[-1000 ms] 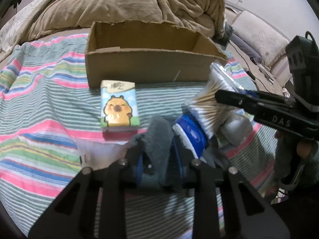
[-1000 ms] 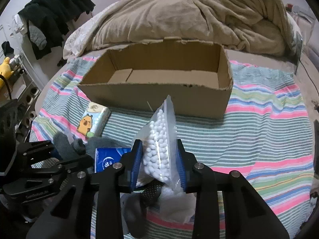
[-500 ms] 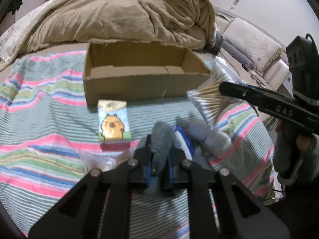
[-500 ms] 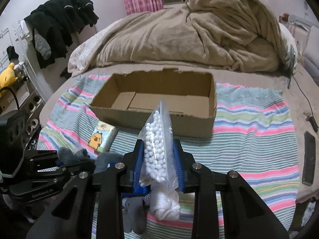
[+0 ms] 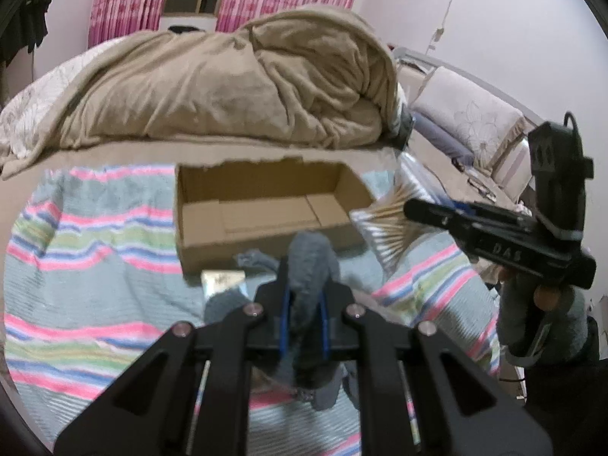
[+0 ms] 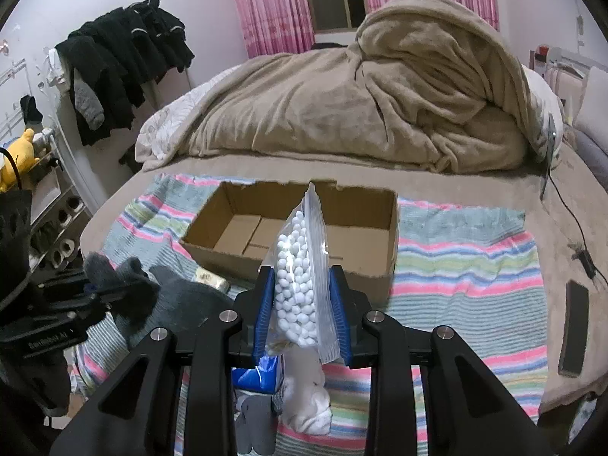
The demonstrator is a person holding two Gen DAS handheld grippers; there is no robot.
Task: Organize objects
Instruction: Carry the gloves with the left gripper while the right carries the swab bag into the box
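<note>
Our left gripper point(image 5: 304, 313) has its jaws closed on a grey glove point(image 5: 312, 262), which stands up between the blue pads and hangs below them, lifted clear of the blanket; our right gripper point(image 6: 303, 306) is clamped on a clear bag point(image 6: 302, 266) of white cotton swabs, the bag upright with its top edge rising in front of the box point(image 6: 391, 228); under the right jaws lie a blue pack point(image 6: 258, 374), a white sock point(image 6: 307, 402) and a grey sock point(image 6: 252, 418) on the striped blanket point(image 6: 467, 266); just before the box's near wall sits a small tissue pack point(image 5: 223, 280), partly hidden by the glove; the open cardboard box rests on the blanket ahead of both grippers, nothing visible inside it; beyond it a beige duvet point(image 6: 361, 95) is heaped on the bed; a phone point(image 6: 573, 326) lies at the right, off the blanket; dark clothes point(image 6: 121, 60) hang at the left wall.
</note>
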